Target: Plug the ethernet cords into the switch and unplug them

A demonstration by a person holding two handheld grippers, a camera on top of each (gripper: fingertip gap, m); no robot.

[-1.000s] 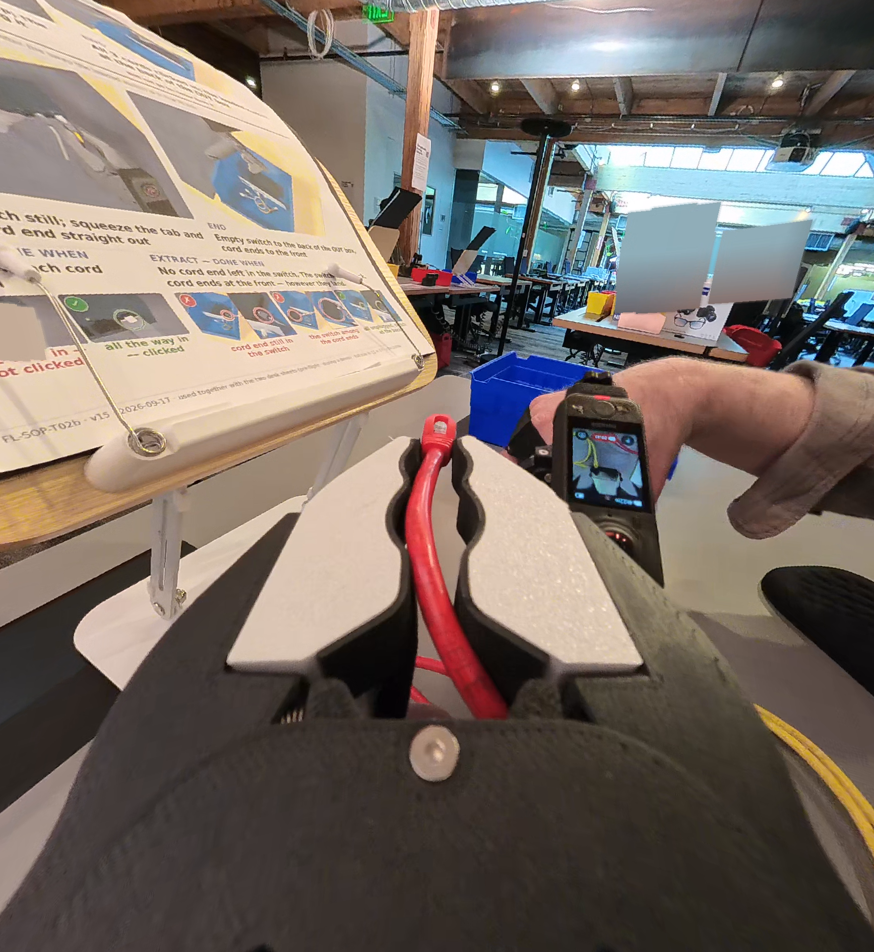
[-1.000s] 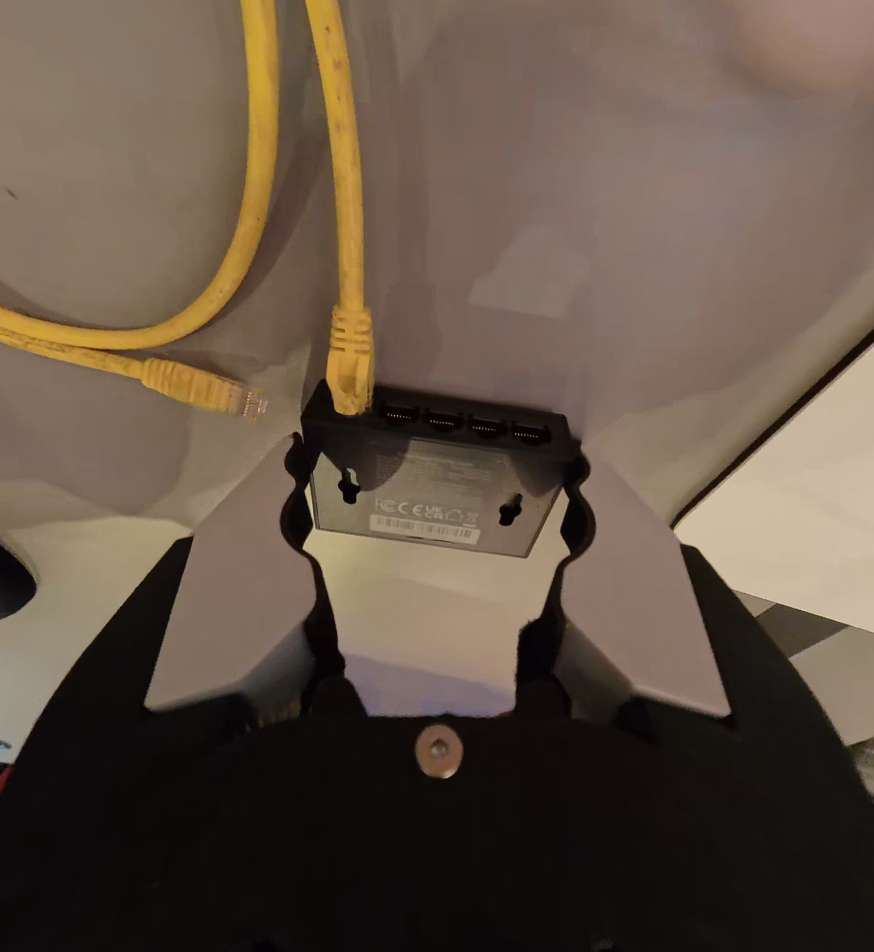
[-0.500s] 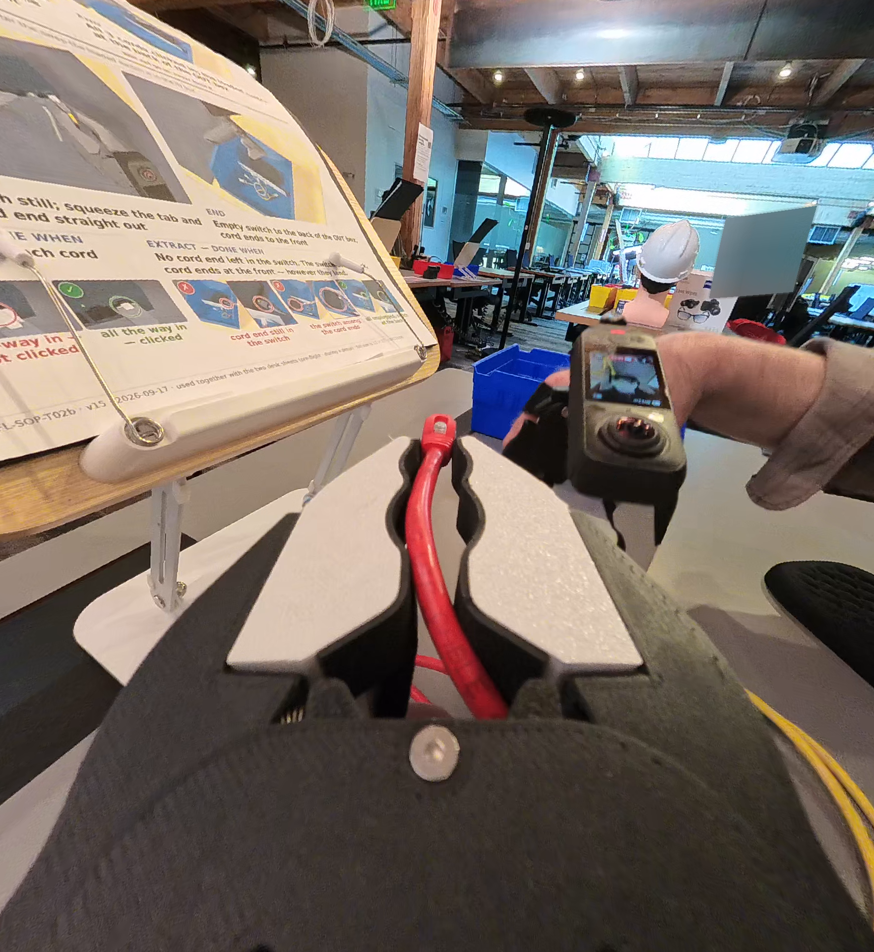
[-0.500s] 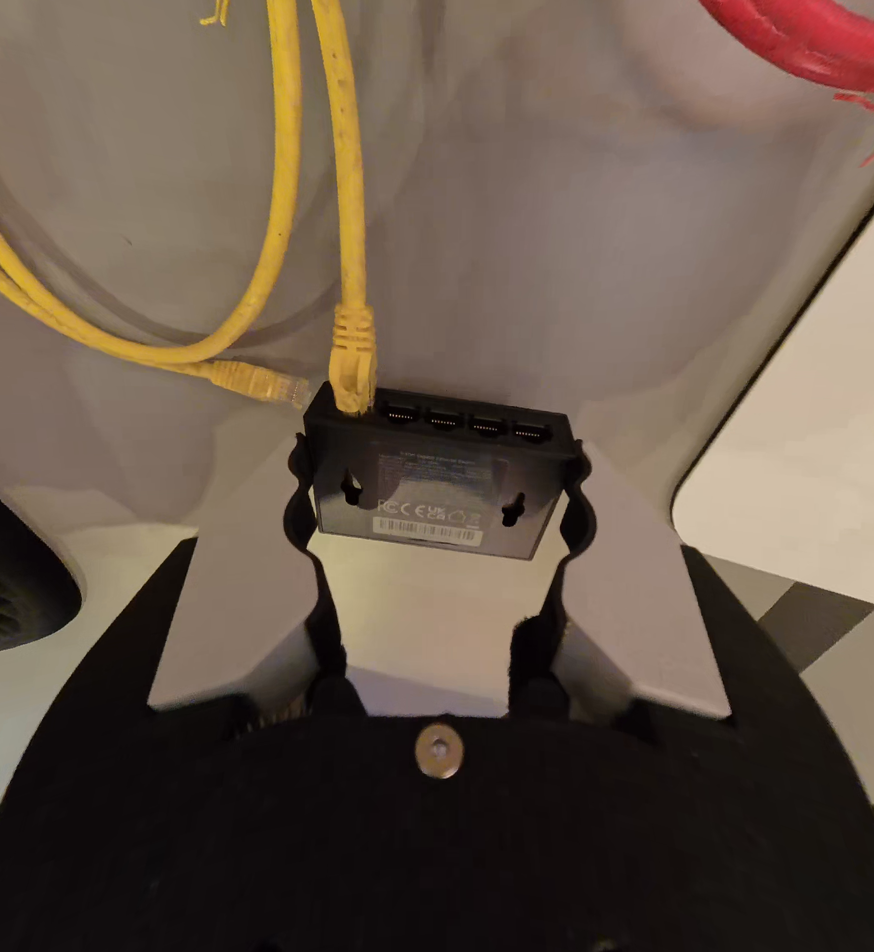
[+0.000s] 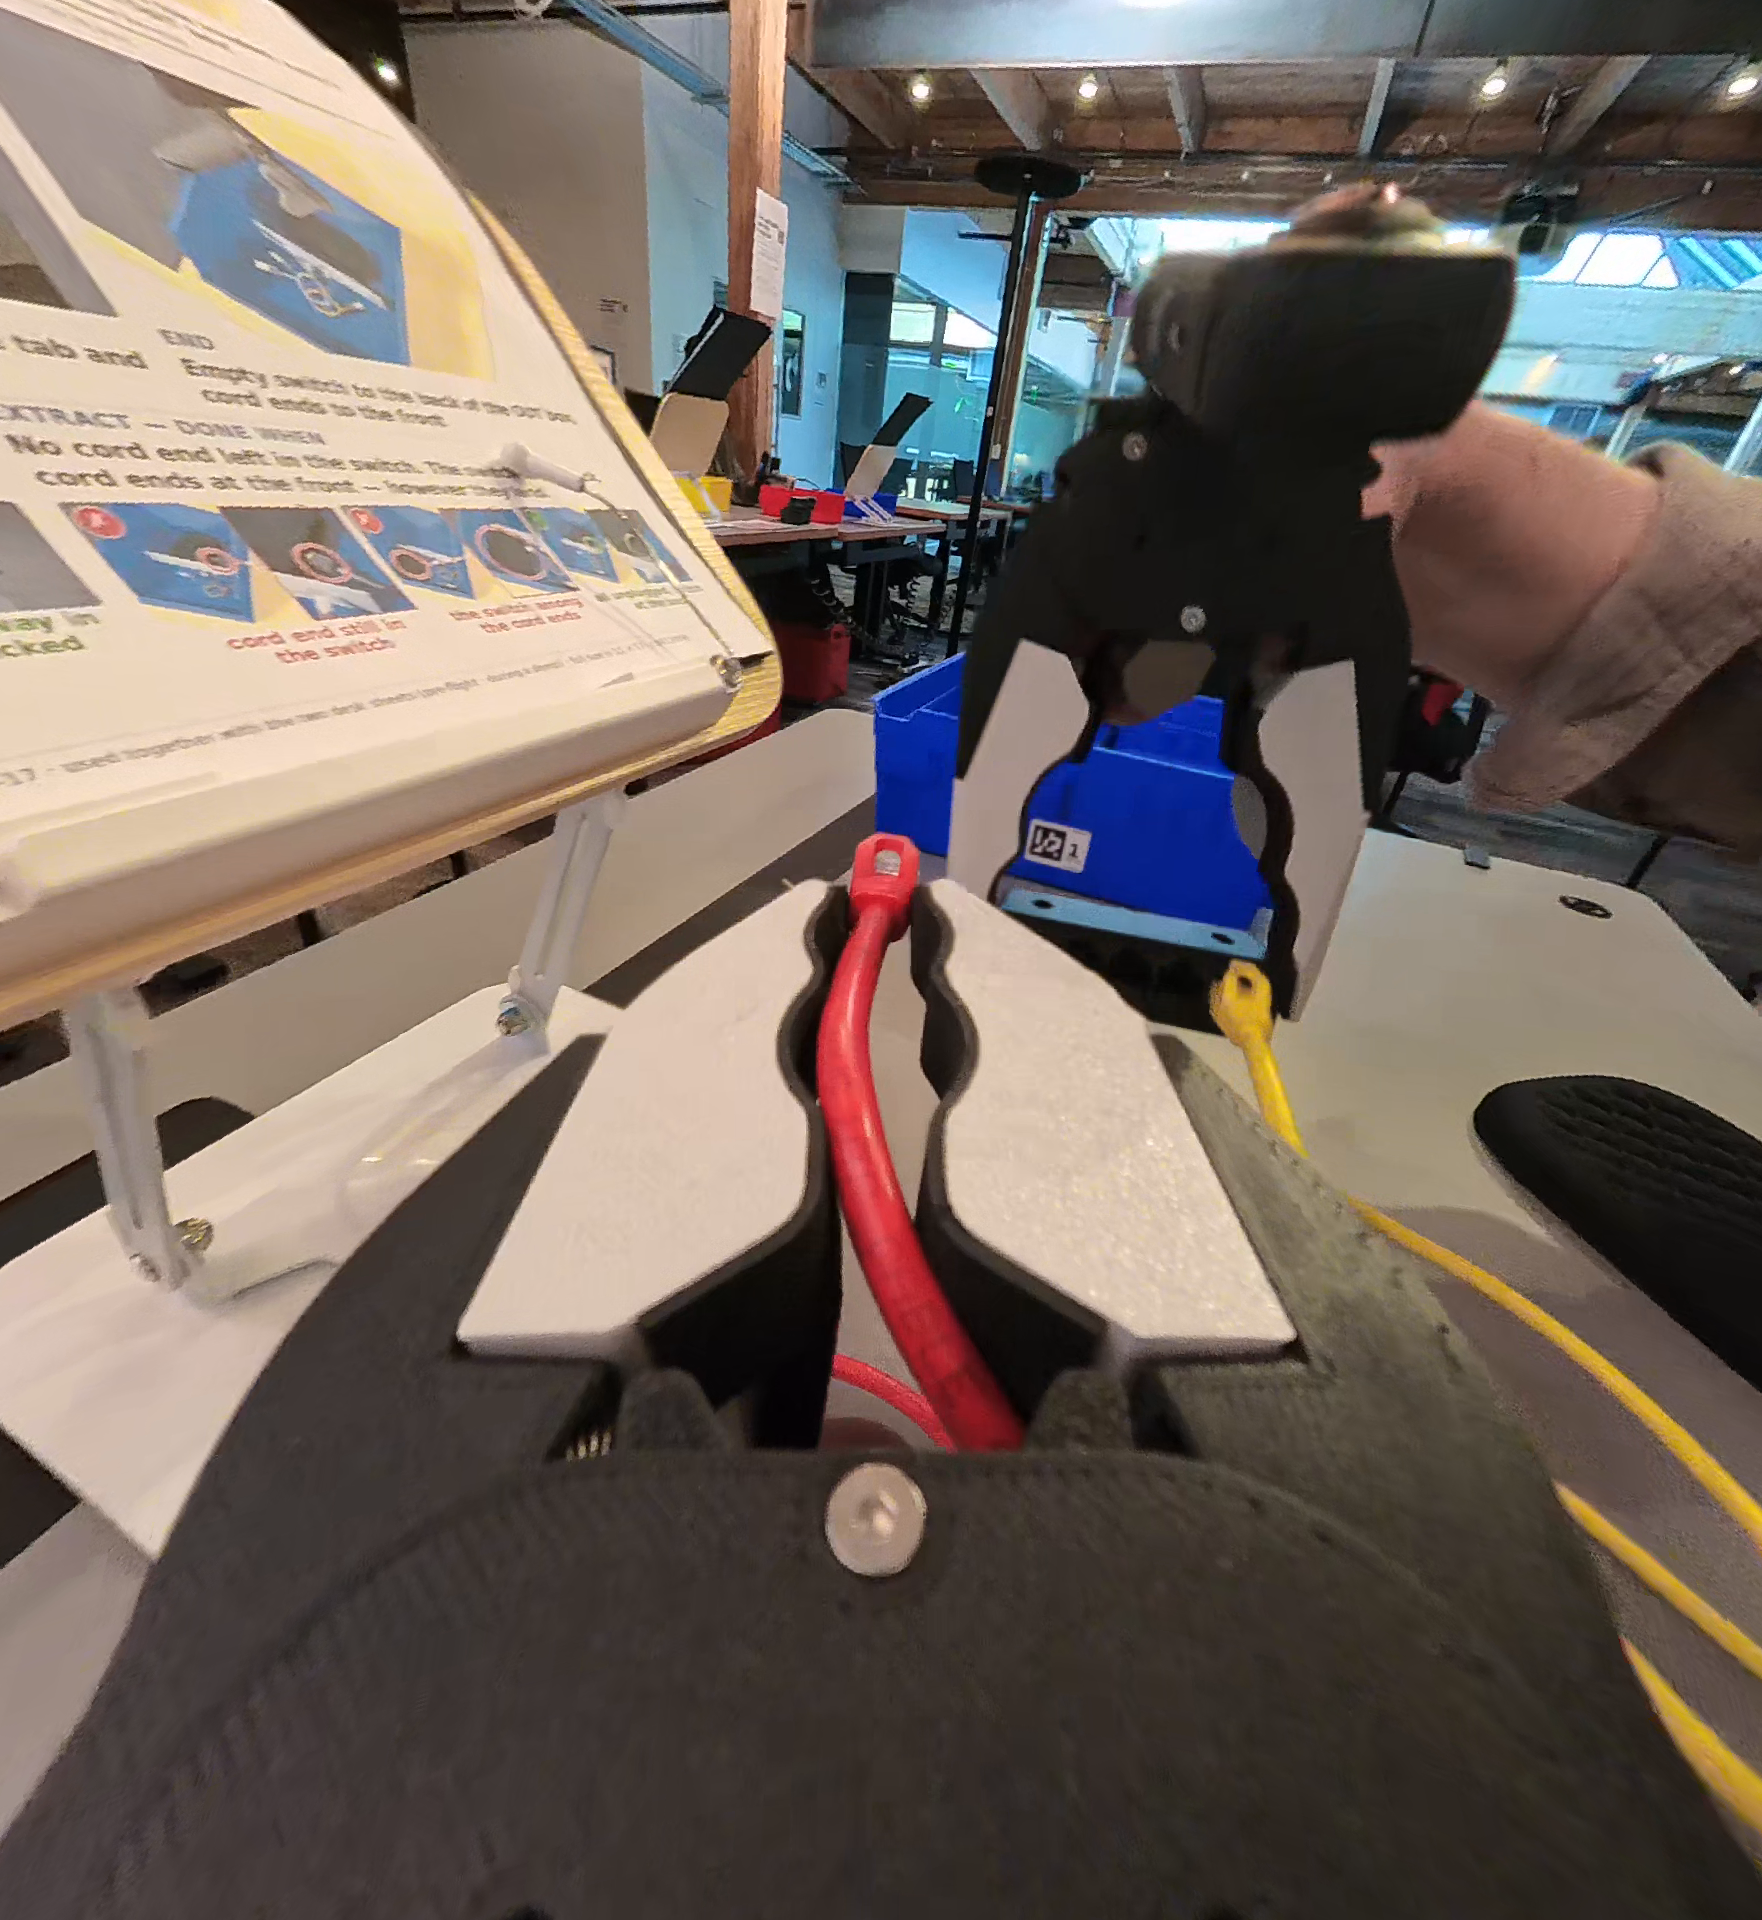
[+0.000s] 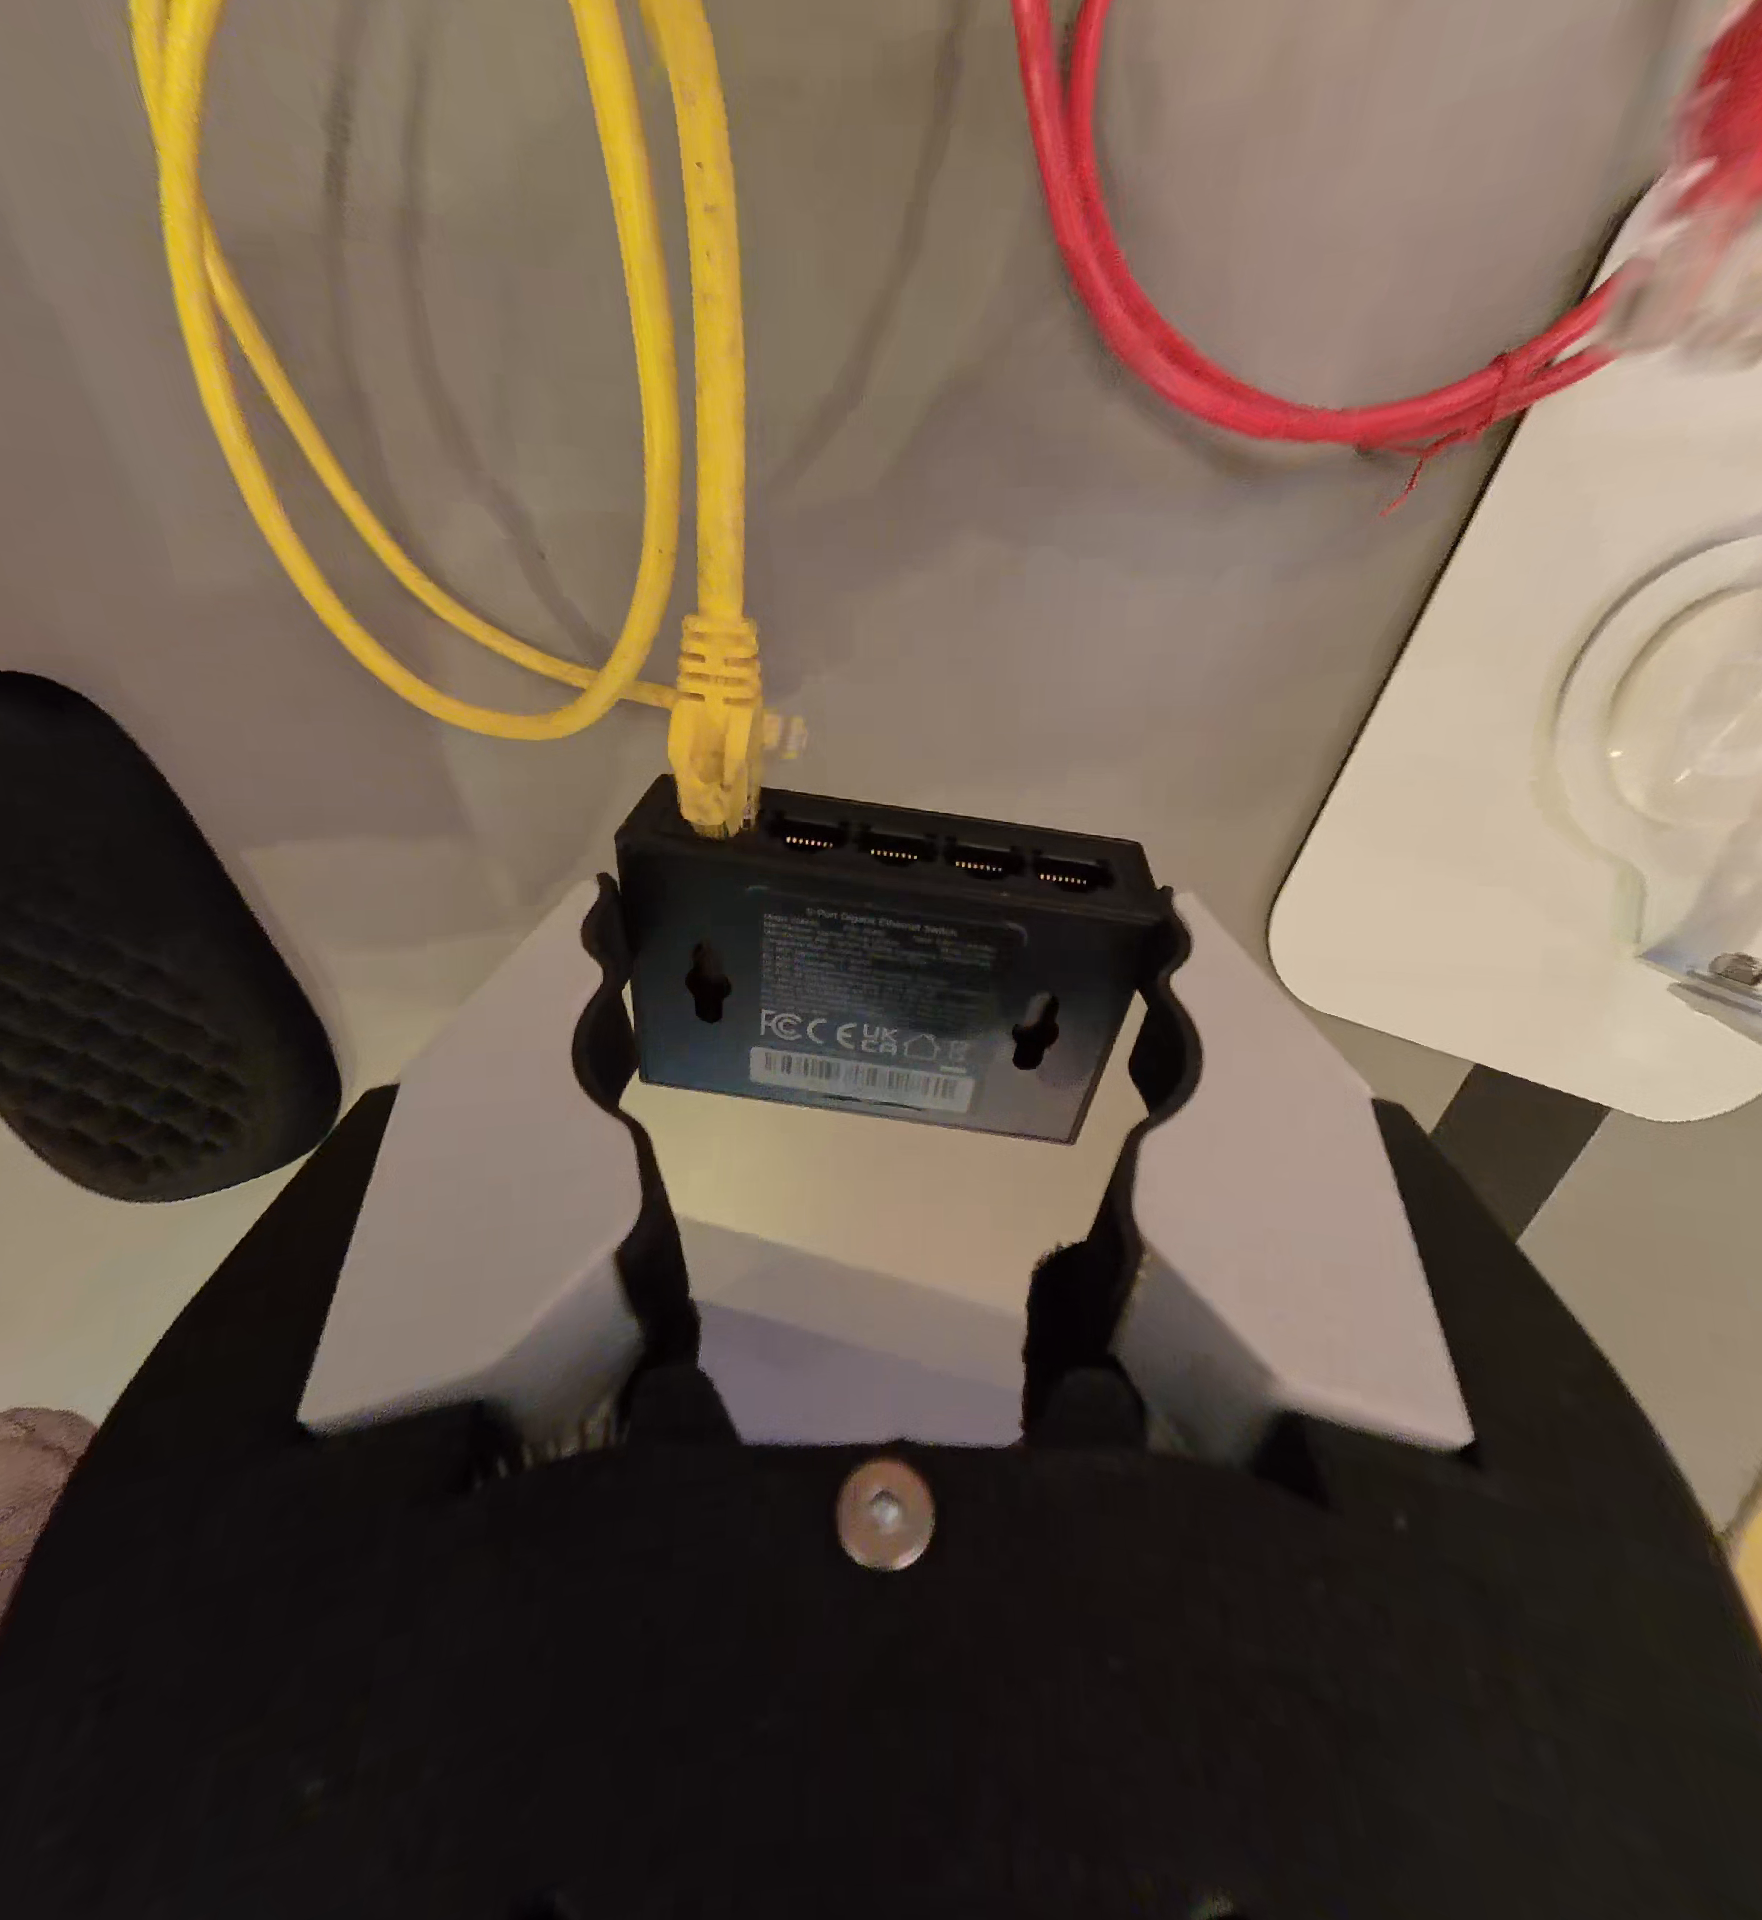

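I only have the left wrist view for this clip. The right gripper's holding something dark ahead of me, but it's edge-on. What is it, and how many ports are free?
Observer: It's the black switch, clamped between the right gripper's fingers, underside toward that camera. Four ports stand empty.
Operator: And the yellow cord?
Observer: One yellow plug sits in the leftmost port; the yellow cord's other plug lies loose on the table just behind it.
Operator: Where's the rest of my red cord?
Observer: The red cord loops across the grey table beyond the switch, up toward the left gripper that grips its plug end.
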